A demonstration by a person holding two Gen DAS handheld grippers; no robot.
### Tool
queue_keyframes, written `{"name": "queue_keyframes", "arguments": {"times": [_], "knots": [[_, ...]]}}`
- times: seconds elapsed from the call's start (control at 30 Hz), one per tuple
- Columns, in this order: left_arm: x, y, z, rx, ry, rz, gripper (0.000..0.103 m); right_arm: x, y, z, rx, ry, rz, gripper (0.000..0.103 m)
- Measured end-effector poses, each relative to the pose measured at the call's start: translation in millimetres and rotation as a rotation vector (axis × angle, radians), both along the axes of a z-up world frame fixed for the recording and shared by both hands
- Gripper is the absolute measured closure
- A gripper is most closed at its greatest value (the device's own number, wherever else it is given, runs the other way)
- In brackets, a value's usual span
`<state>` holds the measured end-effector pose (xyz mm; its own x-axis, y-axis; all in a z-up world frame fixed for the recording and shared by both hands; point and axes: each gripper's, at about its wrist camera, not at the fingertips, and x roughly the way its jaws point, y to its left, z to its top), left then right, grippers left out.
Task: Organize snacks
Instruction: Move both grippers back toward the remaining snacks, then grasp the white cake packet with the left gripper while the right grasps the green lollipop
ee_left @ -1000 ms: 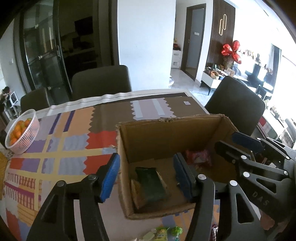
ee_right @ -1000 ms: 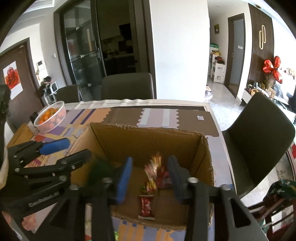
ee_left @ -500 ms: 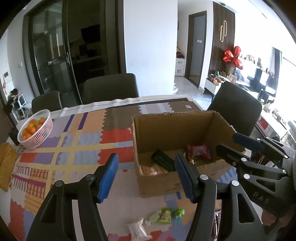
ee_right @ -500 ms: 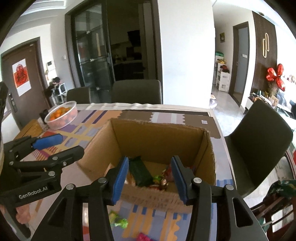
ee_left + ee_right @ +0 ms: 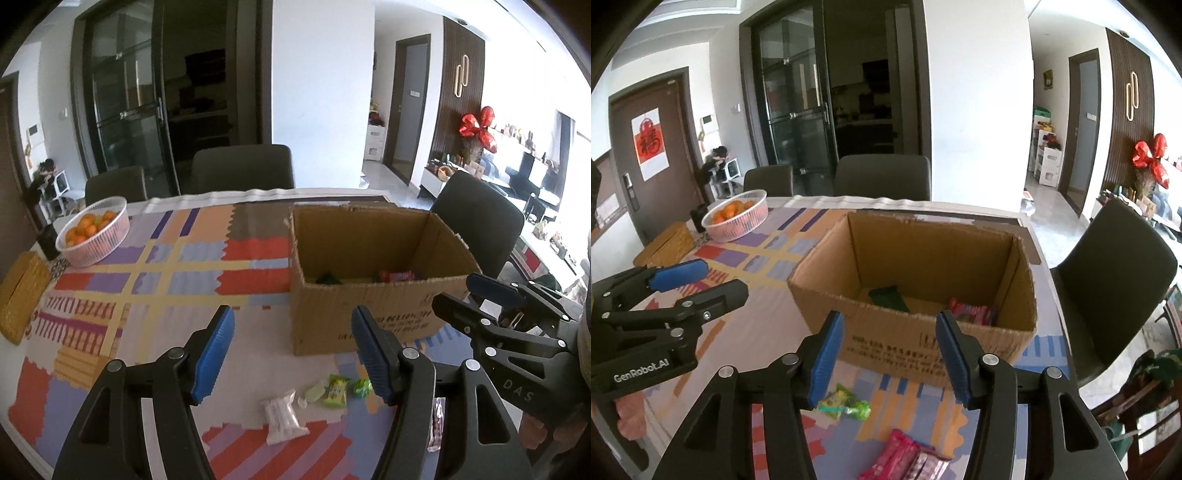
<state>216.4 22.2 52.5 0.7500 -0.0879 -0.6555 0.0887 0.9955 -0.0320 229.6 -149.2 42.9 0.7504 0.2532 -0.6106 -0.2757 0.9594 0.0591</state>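
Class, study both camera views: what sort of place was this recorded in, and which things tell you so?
Most likely the dining area of a home. A dining table with a patchwork cloth has upholstered chairs around it, a basket of oranges stands on it, and red balloons decorate the living room beyond.

Black frames, blue ribbed pads [image 5: 214,354], silver screws [image 5: 990,359]
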Motion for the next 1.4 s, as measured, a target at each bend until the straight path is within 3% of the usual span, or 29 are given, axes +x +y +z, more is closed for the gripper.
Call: {"name": "queue_keyframes", "arguments": {"times": [0.57, 1.0, 1.4], "knots": [[-33, 10, -54, -0.02, 0.133, 0.035, 0.038, -28, 11, -45, -0.027, 0.128, 0.052, 0.05], [-34, 15, -100, -0.03, 0.252, 0.039, 0.038, -28, 18, -91, -0.052, 0.262, 0.07, 0.05], [-18, 19, -131, -0.03, 0.318, 0.037, 0.039, -14, 28, -118, -0.1, 0.317, 0.084, 0.05]]}}
